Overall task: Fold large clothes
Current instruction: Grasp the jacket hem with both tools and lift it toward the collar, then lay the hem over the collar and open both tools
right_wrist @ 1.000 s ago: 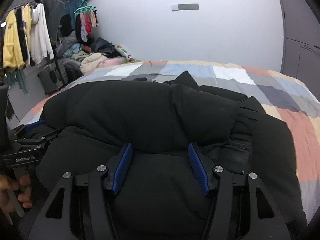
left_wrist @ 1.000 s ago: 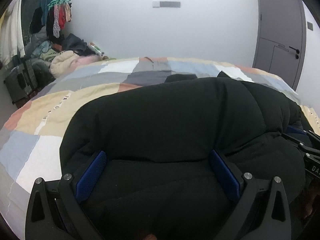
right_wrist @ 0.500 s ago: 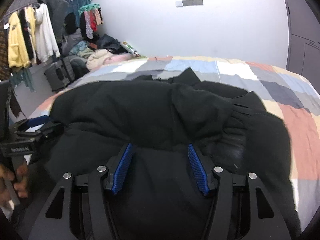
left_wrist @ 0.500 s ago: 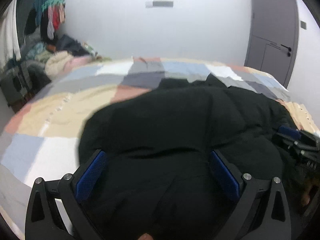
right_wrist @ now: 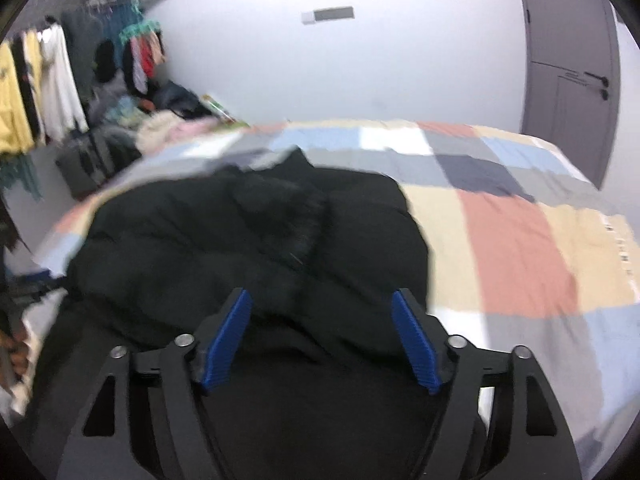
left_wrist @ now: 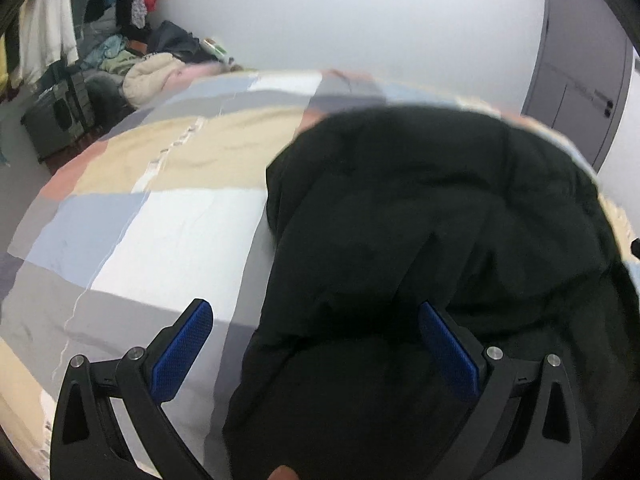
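Both grippers had drawn back; the right gripper (right_wrist: 320, 336) had just opened, releasing the black jacket (right_wrist: 248, 248) to settle folded; the left gripper (left_wrist: 316, 350) gaped, empty.

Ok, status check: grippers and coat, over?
Left gripper open. Right gripper jaws just opening, pads off fabric. Black coat bundled on patchwork quilt. Nothing in the way.

A black padded jacket (right_wrist: 248, 240), puffy and bunched into a rumpled heap, lies directly ahead of and beneath both tools' fingers, its near edge spreading under them.
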`<control>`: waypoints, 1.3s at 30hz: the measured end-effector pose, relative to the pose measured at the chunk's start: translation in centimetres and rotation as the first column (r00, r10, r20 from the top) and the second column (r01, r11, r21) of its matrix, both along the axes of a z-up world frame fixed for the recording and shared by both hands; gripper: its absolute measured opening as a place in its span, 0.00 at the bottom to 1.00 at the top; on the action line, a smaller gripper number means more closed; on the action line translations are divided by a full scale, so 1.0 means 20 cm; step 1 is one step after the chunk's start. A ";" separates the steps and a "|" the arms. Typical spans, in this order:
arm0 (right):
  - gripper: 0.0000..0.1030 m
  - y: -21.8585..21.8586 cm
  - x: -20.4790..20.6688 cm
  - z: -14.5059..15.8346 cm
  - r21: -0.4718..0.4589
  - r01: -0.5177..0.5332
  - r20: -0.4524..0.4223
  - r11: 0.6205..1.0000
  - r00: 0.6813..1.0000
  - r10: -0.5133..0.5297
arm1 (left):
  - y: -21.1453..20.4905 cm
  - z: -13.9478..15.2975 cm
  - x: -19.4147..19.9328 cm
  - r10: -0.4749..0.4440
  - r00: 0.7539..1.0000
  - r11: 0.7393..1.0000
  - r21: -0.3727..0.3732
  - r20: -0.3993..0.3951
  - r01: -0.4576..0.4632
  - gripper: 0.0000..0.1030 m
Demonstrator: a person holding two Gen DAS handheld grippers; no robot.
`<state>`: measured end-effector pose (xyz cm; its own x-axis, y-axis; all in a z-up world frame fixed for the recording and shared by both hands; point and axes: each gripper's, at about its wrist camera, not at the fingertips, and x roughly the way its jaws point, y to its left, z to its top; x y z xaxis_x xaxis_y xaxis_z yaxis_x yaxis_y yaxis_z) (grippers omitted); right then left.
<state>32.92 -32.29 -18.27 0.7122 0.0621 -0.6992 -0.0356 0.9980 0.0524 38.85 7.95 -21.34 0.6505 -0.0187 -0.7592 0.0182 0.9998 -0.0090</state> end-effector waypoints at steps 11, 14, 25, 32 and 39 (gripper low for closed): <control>0.79 -0.08 0.11 -0.30 -0.173 0.035 -0.167 0.984 0.984 -0.064 | 0.01 -0.17 0.05 0.046 0.993 0.985 0.172 -0.109 -0.027 1.00; 0.81 -0.08 0.13 -0.34 -0.207 0.029 -0.156 0.978 0.986 -0.062 | 0.06 -0.16 0.08 0.100 0.992 0.982 0.167 -0.078 -0.086 1.00; 0.80 -0.15 0.09 -0.14 -0.169 0.167 0.101 0.971 0.983 -0.151 | 0.23 -0.08 0.10 0.212 0.977 0.977 0.032 0.013 -0.212 1.00; 0.83 -0.23 0.16 -0.20 -0.122 0.217 0.098 0.968 0.974 -0.206 | 0.24 -0.08 0.15 0.233 0.972 0.968 0.085 0.043 -0.235 1.00; 0.91 -0.28 0.23 -0.31 -0.114 0.239 0.037 0.964 0.971 -0.236 | 0.29 -0.14 0.18 0.244 0.970 0.968 0.062 0.009 -0.244 1.00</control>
